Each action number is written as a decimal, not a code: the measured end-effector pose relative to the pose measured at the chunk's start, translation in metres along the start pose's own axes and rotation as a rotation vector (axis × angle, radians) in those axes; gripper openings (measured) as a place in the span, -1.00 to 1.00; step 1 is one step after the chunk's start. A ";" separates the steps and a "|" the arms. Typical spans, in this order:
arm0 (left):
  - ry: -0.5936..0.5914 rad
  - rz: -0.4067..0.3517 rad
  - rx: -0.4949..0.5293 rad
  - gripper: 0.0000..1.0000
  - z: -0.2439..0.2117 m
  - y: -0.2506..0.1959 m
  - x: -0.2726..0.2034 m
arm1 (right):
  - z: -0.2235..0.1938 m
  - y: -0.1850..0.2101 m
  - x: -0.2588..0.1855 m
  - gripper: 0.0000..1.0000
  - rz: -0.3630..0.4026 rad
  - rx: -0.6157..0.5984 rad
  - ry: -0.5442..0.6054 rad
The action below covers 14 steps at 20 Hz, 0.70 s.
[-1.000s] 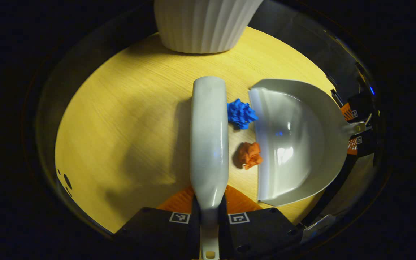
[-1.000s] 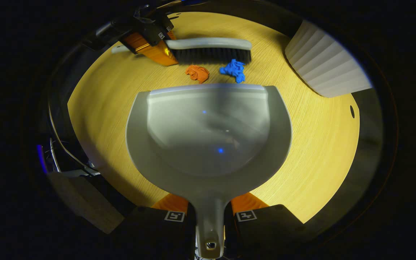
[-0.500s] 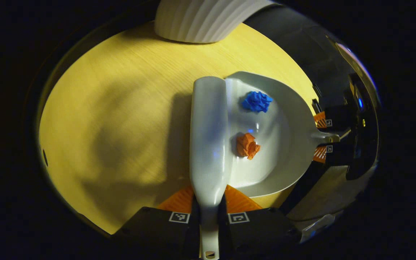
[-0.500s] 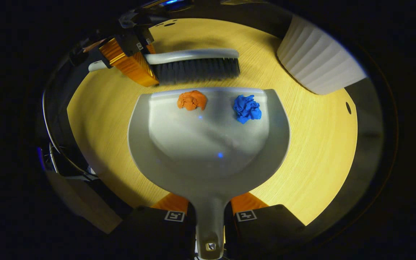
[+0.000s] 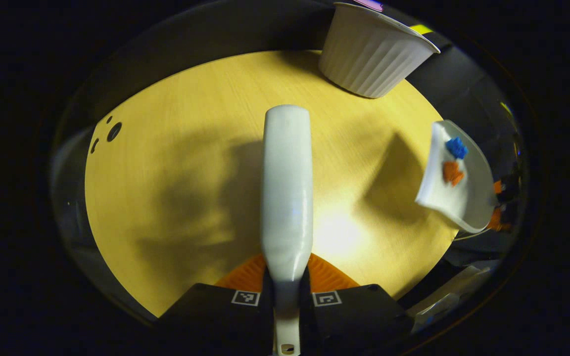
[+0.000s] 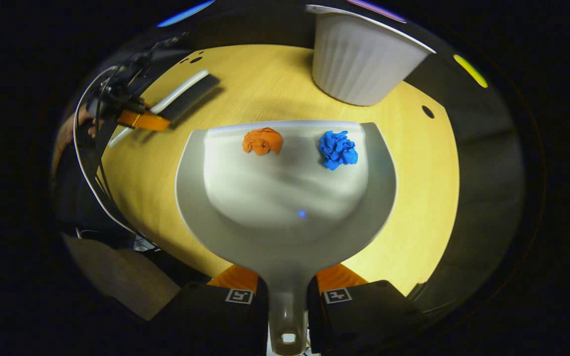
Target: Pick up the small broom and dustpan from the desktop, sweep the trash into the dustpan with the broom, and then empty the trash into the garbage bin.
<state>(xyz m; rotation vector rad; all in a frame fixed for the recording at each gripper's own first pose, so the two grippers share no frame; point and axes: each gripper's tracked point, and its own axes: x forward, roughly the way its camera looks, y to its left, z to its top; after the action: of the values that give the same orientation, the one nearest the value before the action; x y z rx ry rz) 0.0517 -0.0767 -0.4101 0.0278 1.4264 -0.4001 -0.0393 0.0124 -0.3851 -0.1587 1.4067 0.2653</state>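
**Mia:** Where is the trash?

**Ben:** Both bits sit in the dustpan, near its front lip. The orange scrap is beside the blue scrap. The right tool is pinching the dustpan's handle, one finger on each side.

**Mia:** Why is the pan held flat?

**Ben:** I think so the scraps don't roll out. They are close to the open lip, so a tip forward could spill them before the pan is over the garbage bin. The white bin stands on the tabletop, beyond the pan's lip.

**Mia:** And the broom?

**Ben:** The left tool is squeezing the broom by its handle, off to the side of the dustpan. I think that leaves the way to the bin open.

**Mia:** What can't you see?

**Ben:** The inside of the bin is hidden. The bristles are under the broom's white back in the left gripper view. It's dark around the tabletop's edge too.
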 end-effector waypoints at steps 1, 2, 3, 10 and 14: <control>0.000 0.005 -0.010 -0.52 -0.001 -0.004 0.006 | 0.017 -0.002 -0.009 -0.27 -0.013 0.022 -0.015; 0.004 0.005 -0.022 -0.51 0.003 -0.008 0.013 | 0.032 -0.005 -0.018 -0.27 -0.023 0.047 -0.032; 0.007 0.006 -0.033 -0.51 0.005 -0.011 0.022 | 0.041 -0.014 -0.031 -0.27 -0.034 0.072 -0.055; -0.007 -0.011 -0.021 -0.51 -0.009 -0.004 0.019 | 0.117 -0.072 -0.130 -0.27 -0.111 0.154 -0.161; -0.015 -0.022 -0.024 -0.51 -0.014 0.004 0.020 | 0.165 -0.111 -0.156 -0.27 -0.165 0.169 -0.142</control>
<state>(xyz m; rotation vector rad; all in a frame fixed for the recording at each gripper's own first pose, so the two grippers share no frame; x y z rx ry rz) 0.0412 -0.0744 -0.4323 -0.0102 1.4171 -0.4005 0.1266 -0.0645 -0.2099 -0.1135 1.2609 0.0205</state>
